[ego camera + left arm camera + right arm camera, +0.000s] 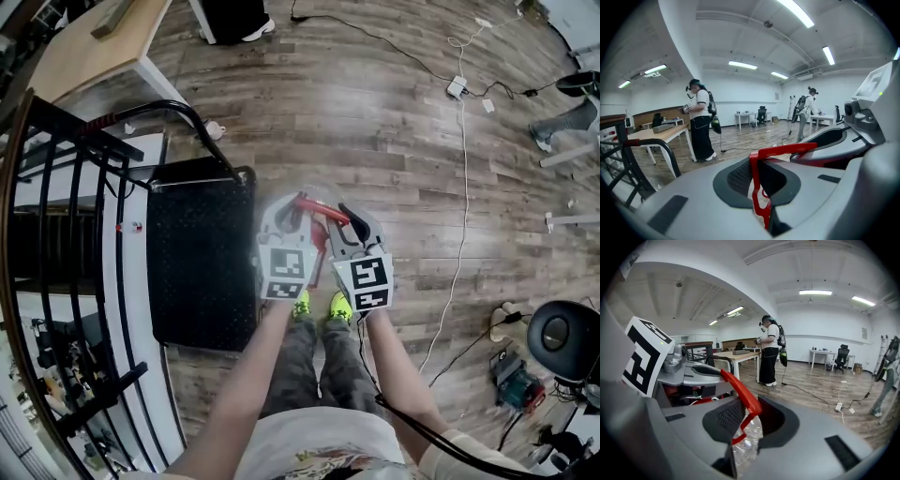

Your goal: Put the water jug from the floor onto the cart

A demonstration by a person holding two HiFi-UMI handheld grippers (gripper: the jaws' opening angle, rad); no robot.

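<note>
Both grippers hold the red carry handle of a clear water jug, which hangs blurred in the air in front of my legs. The left gripper is shut on the handle's thin upright part. The right gripper is shut on the handle's broad bar, with crinkled clear plastic of the jug showing below its jaws. The cart's black studded deck lies just left of the jug, its black push handle at the far end.
A black metal rack stands left of the cart and a wooden table beyond it. Cables and a power strip cross the wooden floor at right. One person stands by the table and another farther off.
</note>
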